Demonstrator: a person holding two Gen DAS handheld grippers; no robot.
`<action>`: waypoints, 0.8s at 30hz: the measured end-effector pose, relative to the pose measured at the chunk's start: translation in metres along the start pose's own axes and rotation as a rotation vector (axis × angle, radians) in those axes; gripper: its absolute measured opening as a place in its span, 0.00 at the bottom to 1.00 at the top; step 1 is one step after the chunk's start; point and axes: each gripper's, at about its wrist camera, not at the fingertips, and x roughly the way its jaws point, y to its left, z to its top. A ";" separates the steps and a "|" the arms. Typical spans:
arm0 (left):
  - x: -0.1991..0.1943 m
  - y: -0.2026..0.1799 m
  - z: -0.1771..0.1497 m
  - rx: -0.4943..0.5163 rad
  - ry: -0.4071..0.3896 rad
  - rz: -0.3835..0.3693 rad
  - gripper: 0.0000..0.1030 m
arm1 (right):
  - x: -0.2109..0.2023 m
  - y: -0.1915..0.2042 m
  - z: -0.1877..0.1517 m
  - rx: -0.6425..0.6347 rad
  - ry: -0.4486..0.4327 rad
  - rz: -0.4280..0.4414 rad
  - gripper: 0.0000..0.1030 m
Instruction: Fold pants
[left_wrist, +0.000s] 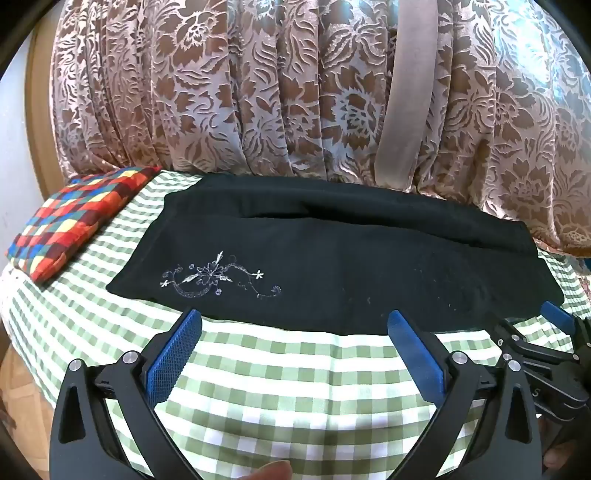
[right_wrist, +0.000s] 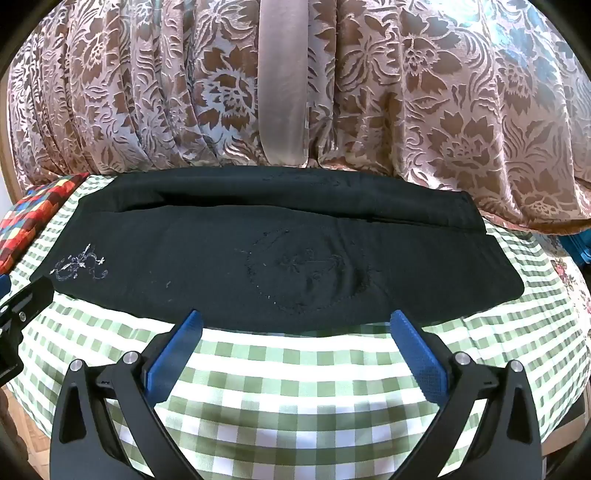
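Both tongs, left gripper (left_wrist: 294, 320) and right gripper (right_wrist: 296, 320), gaped fully wide, empty, fingertips just below the folded black pants (left_wrist: 332, 266) mid-frame.

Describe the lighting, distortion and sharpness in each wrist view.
Left wrist view: even daylight, fisheye bowing of the checked cloth, dark corners, black pants lacking fold detail, a blurred fingertip at the bottom edge. Right wrist view: same bowing, sheen on the floral curtain, embroidery sharp.

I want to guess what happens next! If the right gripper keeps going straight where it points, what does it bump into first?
Probably the near edge of the black pants. The right gripper is open and points down at it, over the checked cloth.
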 end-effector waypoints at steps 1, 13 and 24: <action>0.000 0.000 0.000 0.001 0.002 0.001 0.97 | 0.000 0.000 0.000 0.000 0.000 0.000 0.98; 0.001 0.000 0.000 -0.001 0.005 0.004 0.97 | -0.001 0.002 0.000 -0.007 -0.005 -0.006 0.98; 0.002 -0.002 -0.002 -0.004 0.009 0.001 0.97 | 0.001 -0.001 0.000 -0.007 -0.005 -0.004 0.98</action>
